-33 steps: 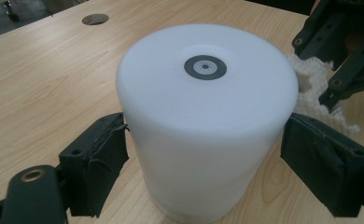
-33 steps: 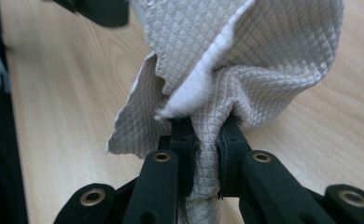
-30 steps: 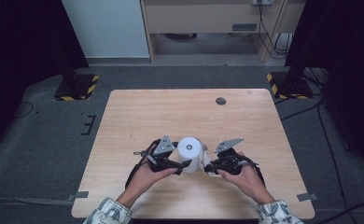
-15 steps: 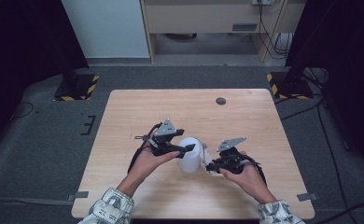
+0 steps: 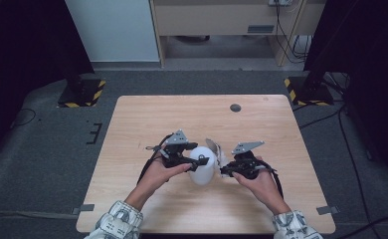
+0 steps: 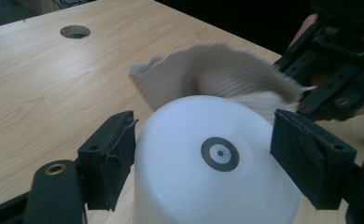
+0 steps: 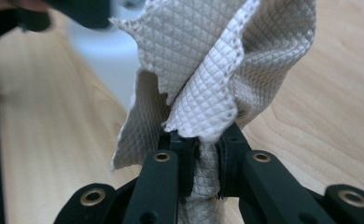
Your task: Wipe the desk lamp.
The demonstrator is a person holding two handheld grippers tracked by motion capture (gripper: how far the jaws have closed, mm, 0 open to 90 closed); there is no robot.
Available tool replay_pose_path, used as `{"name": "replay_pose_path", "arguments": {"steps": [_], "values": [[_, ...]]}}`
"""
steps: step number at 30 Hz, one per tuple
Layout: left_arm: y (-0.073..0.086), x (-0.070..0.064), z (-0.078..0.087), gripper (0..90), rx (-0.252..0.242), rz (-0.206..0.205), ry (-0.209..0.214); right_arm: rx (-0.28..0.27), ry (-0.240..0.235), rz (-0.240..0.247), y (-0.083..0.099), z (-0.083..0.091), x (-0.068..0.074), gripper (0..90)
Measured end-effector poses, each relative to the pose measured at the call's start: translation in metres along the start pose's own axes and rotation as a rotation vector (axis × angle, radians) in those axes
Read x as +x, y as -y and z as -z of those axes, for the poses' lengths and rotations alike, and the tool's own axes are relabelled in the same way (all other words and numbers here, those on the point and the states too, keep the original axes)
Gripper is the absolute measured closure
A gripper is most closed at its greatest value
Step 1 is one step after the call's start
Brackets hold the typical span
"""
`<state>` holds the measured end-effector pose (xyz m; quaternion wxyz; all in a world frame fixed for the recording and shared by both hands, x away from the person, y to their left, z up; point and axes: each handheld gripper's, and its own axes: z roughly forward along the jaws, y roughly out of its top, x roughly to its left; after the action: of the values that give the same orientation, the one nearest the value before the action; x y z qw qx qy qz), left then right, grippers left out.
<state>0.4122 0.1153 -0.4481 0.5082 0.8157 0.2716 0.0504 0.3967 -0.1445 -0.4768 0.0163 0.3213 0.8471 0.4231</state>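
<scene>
On the wooden table (image 5: 147, 124), near its front middle, a white cup (image 5: 202, 169) sits tipped between the left gripper's (image 5: 200, 162) spread jaws, which flank it (contact unclear). Just to its right, the right gripper (image 5: 224, 171) pinches a grey quilted cloth (image 7: 208, 60), nearest the cup's far side.

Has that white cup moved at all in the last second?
Yes. The white cup, between the left tongs, has tipped over and shifted toward the person, farther from the table's round hole than a second ago.
</scene>
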Motion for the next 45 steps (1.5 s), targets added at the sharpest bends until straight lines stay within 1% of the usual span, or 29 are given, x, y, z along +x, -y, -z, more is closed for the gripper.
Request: {"name": "replay_pose_path", "arguments": {"steps": [3,5,6,7,11,12,13,15,17,18,20,21,23,24,25,27,28,30,33,34,36,37,39,40,43,45], "values": [[0.001,0.001,0.000,22.1,0.001,0.012,0.015,0.033,0.014,-0.018,0.002,-0.010,-0.008,80.7],[0.001,0.001,0.000,22.1,0.002,0.013,0.018,0.047,0.017,-0.021,0.003,-0.013,-0.009,80.7],[0.001,0.001,0.000,22.1,0.002,0.014,0.020,0.039,0.020,-0.022,0.002,-0.012,-0.008,80.7],[0.001,0.001,0.000,22.1,0.001,0.015,0.020,0.028,0.023,-0.012,0.001,-0.009,-0.007,80.6],[0.001,0.002,-0.001,22.1,-0.002,0.022,0.021,-0.021,0.008,0.000,-0.002,0.007,0.002,80.6],[0.001,0.002,-0.001,22.2,-0.003,0.024,0.021,-0.020,0.006,0.007,-0.002,0.010,0.005,80.7],[0.002,0.002,-0.001,22.2,-0.003,0.025,0.021,-0.015,0.005,0.018,-0.001,0.011,0.007,80.6],[0.002,0.003,-0.001,22.2,-0.005,0.032,0.019,0.005,0.003,0.015,0.002,0.008,0.010,80.6],[0.002,0.004,-0.001,22.2,-0.007,0.037,0.023,0.043,0.003,0.012,0.005,0.001,0.010,80.6],[0.002,0.004,-0.001,22.2,-0.007,0.039,0.024,0.069,0.009,0.011,0.007,-0.006,0.010,80.6],[0.003,0.005,-0.001,22.2,-0.005,0.044,0.032,0.104,0.015,0.008,0.009,-0.012,0.010,80.6],[0.003,0.006,-0.001,22.2,-0.006,0.047,0.035,0.106,0.016,0.009,0.008,-0.012,0.010,80.6],[0.003,0.006,-0.001,22.2,-0.007,0.050,0.039,0.090,0.025,0.014,0.005,-0.008,0.012,80.7],[0.003,0.006,-0.001,22.2,-0.007,0.049,0.038,0.061,0.028,0.018,0.001,-0.002,0.014,80.7],[0.003,0.006,-0.001,22.2,-0.005,0.047,0.036,0.046,0.026,0.018,-0.002,0.003,0.015,80.7],[0.002,0.005,-0.001,22.3,-0.005,0.042,0.031,-0.006,0.013,0.023,-0.007,0.014,0.018,80.7],[0.002,0.005,-0.001,22.3,-0.005,0.041,0.031,-0.015,0.011,0.024,-0.008,0.016,0.019,80.7],[0.002,0.004,-0.001,22.4,-0.002,0.038,0.028,-0.014,0.010,0.028,-0.006,0.014,0.020,80.7],[0.001,0.004,-0.001,22.5,0.003,0.032,0.026,0.033,0.012,0.023,0.001,0.004,0.016,80.7],[0.001,0.004,-0.001,22.5,0.003,0.032,0.026,0.052,0.015,0.013,0.004,-0.002,0.015,80.8],[0.001,0.004,-0.001,22.5,0.004,0.033,0.028,0.080,0.020,0.013,0.007,-0.007,0.014,80.8],[0.001,0.004,-0.001,22.5,0.003,0.033,0.028,0.083,0.023,0.016,0.007,-0.008,0.014,80.7],[0.001,0.004,-0.001,22.5,0.003,0.033,0.026,0.065,0.029,0.027,0.004,-0.003,0.017,80.7],[0.001,0.004,-0.001,22.5,0.003,0.033,0.026,0.038,0.027,0.029,0.001,0.003,0.019,80.7],[0.001,0.004,-0.001,22.5,0.004,0.034,0.026,-0.009,0.015,0.037,-0.004,0.014,0.023,80.7],[0.001,0.004,-0.001,22.6,0.003,0.035,0.025,-0.006,0.011,0.036,-0.003,0.012,0.022,80.7]]}}
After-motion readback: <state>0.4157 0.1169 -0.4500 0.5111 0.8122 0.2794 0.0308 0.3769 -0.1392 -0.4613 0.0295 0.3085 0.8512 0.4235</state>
